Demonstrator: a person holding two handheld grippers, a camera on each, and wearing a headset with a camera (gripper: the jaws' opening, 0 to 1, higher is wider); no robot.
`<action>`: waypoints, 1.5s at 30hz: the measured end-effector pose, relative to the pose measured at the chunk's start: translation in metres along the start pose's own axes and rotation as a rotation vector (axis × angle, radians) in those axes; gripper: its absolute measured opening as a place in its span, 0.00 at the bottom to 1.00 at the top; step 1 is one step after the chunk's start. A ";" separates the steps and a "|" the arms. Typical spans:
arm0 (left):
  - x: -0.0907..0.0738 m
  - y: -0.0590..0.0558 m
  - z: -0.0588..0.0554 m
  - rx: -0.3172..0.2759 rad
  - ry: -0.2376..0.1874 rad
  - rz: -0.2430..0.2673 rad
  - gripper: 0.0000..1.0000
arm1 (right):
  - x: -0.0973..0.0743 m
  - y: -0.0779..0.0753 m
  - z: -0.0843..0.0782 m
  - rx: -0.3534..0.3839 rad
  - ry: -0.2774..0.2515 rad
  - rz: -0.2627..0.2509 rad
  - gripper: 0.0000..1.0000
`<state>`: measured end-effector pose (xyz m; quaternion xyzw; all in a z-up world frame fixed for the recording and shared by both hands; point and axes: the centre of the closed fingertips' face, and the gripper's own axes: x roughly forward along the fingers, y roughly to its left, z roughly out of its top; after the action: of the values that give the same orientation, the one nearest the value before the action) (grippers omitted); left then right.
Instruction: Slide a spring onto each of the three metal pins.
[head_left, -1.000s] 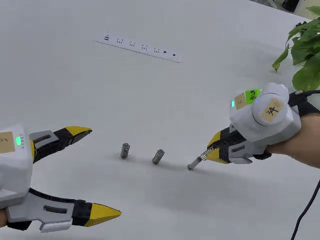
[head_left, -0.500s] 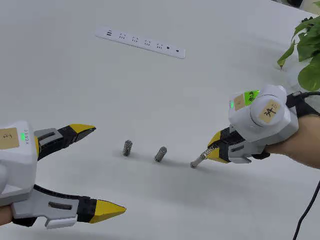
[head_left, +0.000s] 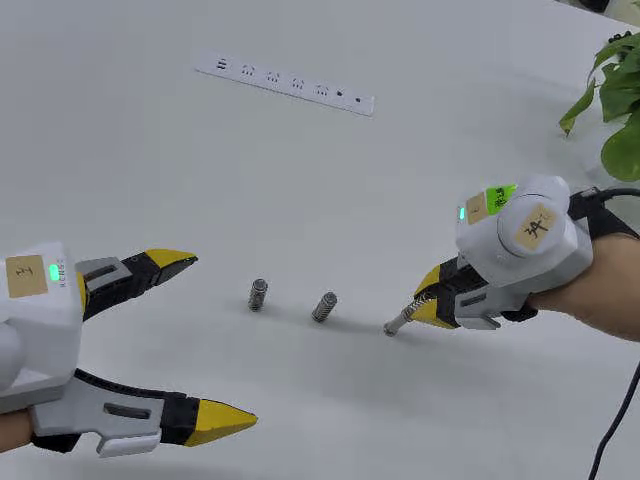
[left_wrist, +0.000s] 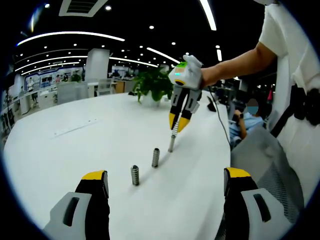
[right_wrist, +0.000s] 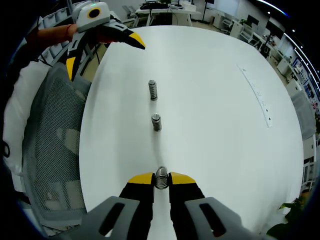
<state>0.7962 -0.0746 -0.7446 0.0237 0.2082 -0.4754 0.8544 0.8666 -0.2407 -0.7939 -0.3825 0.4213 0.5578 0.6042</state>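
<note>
Nudged lower, right hand-held gripper (head_left: 426, 301) pinches spring (right_wrist: 160, 177).

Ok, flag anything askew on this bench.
The right pin seems to lean toward the right hand-held gripper, shut on a spring over its top. The left pin and middle pin, springs already on, stand straighter.

White table (head_left: 300, 180), power strip (head_left: 285, 84), potted plant (head_left: 622, 150), ceiling light strips (left_wrist: 207, 15).
</note>
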 end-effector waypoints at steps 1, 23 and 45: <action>0.000 0.000 0.000 0.000 0.000 -0.001 0.97 | 0.000 0.000 0.000 0.001 -0.001 -0.001 0.12; 0.004 0.001 -0.002 -0.008 0.002 -0.002 0.97 | 0.028 0.000 -0.007 -0.012 0.003 -0.014 0.12; 0.004 0.003 -0.003 -0.006 0.006 -0.002 0.98 | 0.048 0.001 -0.013 -0.014 0.019 -0.009 0.12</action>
<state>0.7996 -0.0753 -0.7496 0.0223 0.2122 -0.4755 0.8534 0.8658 -0.2363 -0.8435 -0.3939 0.4212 0.5545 0.5999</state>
